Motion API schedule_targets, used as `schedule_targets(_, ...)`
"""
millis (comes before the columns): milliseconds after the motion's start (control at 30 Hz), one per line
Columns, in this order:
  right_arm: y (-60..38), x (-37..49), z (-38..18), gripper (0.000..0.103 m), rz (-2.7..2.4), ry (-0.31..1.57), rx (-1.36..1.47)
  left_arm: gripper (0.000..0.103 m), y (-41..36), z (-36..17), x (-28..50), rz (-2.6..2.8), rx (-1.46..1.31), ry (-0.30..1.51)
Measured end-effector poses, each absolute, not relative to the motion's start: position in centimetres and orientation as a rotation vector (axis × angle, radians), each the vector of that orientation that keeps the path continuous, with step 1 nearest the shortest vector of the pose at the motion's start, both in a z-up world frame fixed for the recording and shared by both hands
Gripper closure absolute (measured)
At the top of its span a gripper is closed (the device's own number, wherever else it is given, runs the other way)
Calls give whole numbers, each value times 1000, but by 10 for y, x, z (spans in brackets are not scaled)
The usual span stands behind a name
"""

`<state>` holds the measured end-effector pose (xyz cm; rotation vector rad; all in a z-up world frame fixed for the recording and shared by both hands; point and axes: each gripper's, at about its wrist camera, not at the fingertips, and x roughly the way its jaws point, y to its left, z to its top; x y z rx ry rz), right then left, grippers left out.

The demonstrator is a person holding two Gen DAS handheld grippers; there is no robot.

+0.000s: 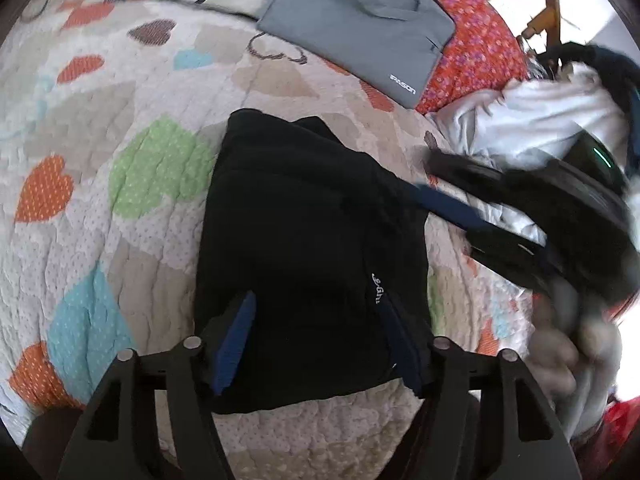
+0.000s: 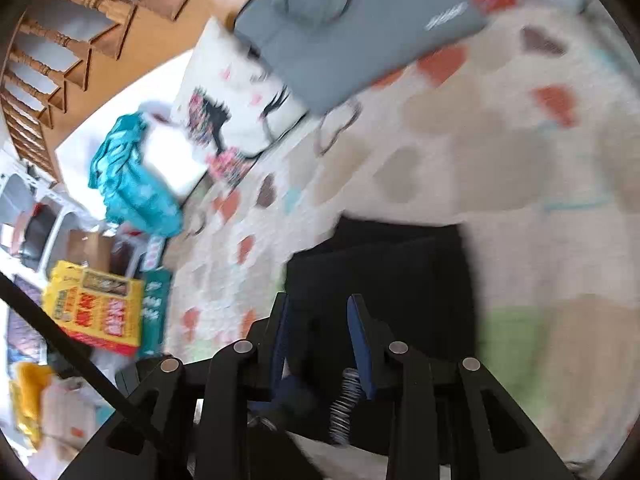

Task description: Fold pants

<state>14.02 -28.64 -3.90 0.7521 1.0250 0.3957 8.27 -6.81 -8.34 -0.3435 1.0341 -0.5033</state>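
Note:
Black pants lie folded into a compact block on a heart-patterned quilt. My left gripper hovers over their near end, jaws wide apart, one blue pad on each side of the cloth and neither pressing on it. In the left wrist view my right gripper is blurred at the pants' right edge, held by a hand. In the blurred right wrist view the pants lie just beyond my right gripper. Its blue pads stand apart, and I see nothing pinched between them.
A grey laptop sleeve rests on a red floral cushion at the back. A heap of white cloth lies to the right. A printed pillow, a teal bag, a yellow box and a wooden stair rail lie beyond the bed's edge.

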Motion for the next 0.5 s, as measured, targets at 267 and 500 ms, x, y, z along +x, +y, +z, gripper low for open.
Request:
schedule_targets(267,-296,159,-71,78,336,1054,794,38,-44,-59,84,-575,-373,1032)
schedule_targets(500,-349,108,-46,35,282,983,766,38,10,-77,122,-515,-591,1073)
